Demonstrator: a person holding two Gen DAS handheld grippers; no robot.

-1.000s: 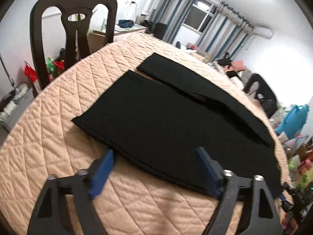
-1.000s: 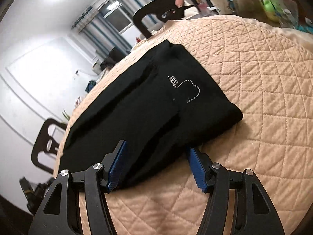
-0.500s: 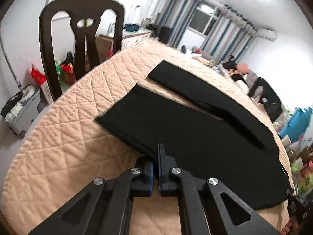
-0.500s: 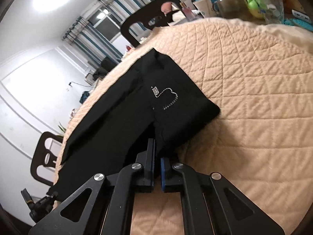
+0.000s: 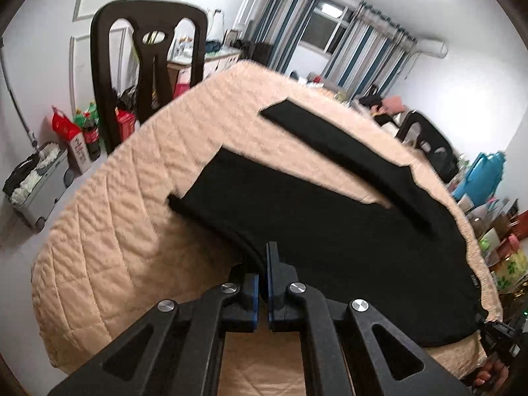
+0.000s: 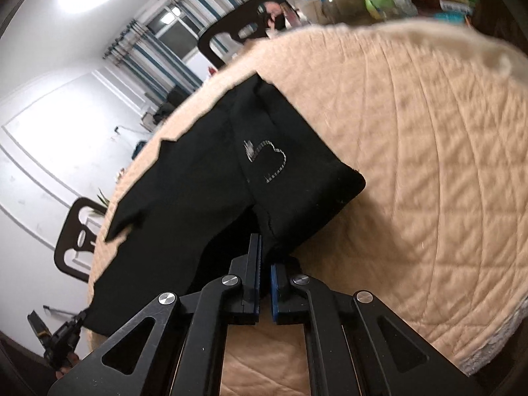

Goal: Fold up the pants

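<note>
Quilted desk (image 5: 125,231) is being cleared as black pants (image 5: 346,237) are being lifted by left hand-held gripper (image 5: 264,257) and right hand-held gripper (image 6: 262,254), both newly clamped on the near edge; folding is beginning.

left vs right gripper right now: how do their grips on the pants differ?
The left gripper pinches the near edge of a trouser leg of the black pants, while the right gripper pinches the near edge at the waist end, below the stitched logo. Cloth past the left gripper lies fairly flat on the quilted cover; at the right gripper it is bunched and lifted into a fold. Both are shut on fabric.
</note>
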